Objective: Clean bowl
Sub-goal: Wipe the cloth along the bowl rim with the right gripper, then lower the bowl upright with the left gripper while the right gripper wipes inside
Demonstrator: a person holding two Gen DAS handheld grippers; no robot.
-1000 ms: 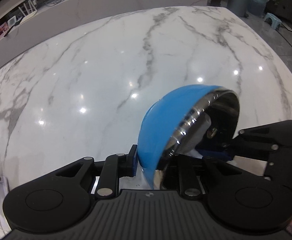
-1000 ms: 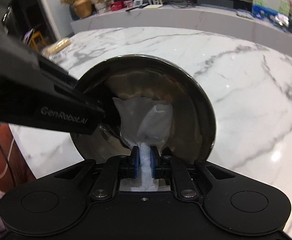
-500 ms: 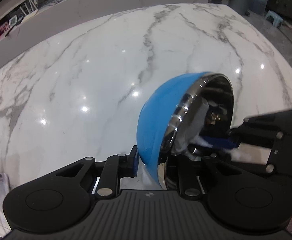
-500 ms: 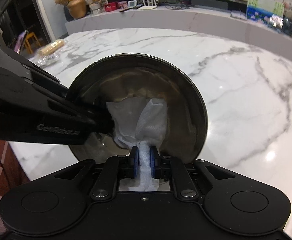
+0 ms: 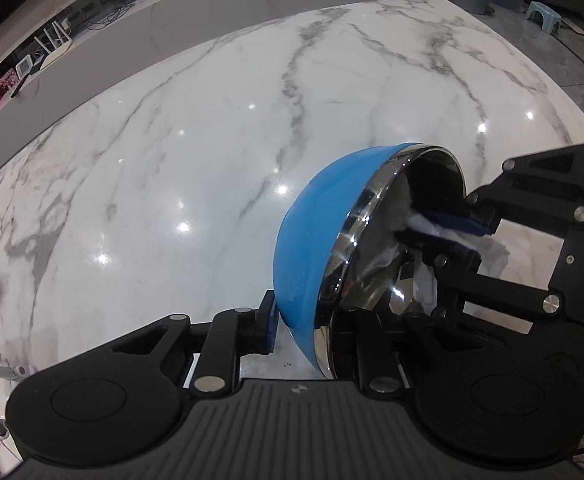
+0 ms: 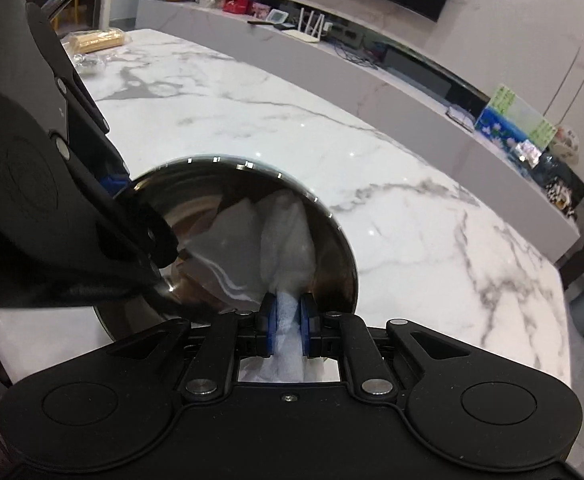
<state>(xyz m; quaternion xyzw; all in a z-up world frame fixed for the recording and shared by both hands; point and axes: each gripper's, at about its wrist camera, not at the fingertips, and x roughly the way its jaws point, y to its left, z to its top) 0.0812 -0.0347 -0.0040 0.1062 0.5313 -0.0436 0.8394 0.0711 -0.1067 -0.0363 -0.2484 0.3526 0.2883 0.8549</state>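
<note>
Left wrist view: the left hand-held gripper (image 5: 311, 320) clamps the rim of a blue bowl (image 5: 315, 224), tipped on its side above the marble desk (image 5: 172, 140).

Right wrist view: the right hand-held gripper (image 6: 288, 320) pinches a white tissue (image 6: 288, 232) against the shiny interior. Wiping looks underway. The left gripper hides part of the interior, so remaining dirt cannot be judged.

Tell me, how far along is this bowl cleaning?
Midway, it seems. Done: the left tool grips the bowl by its rim, tipped on its side; the right tool clamps a white tissue. In hand: tissue pressed against the shiny inside. Left: finishing the wipe, setting the bowl on the marble table.
</note>
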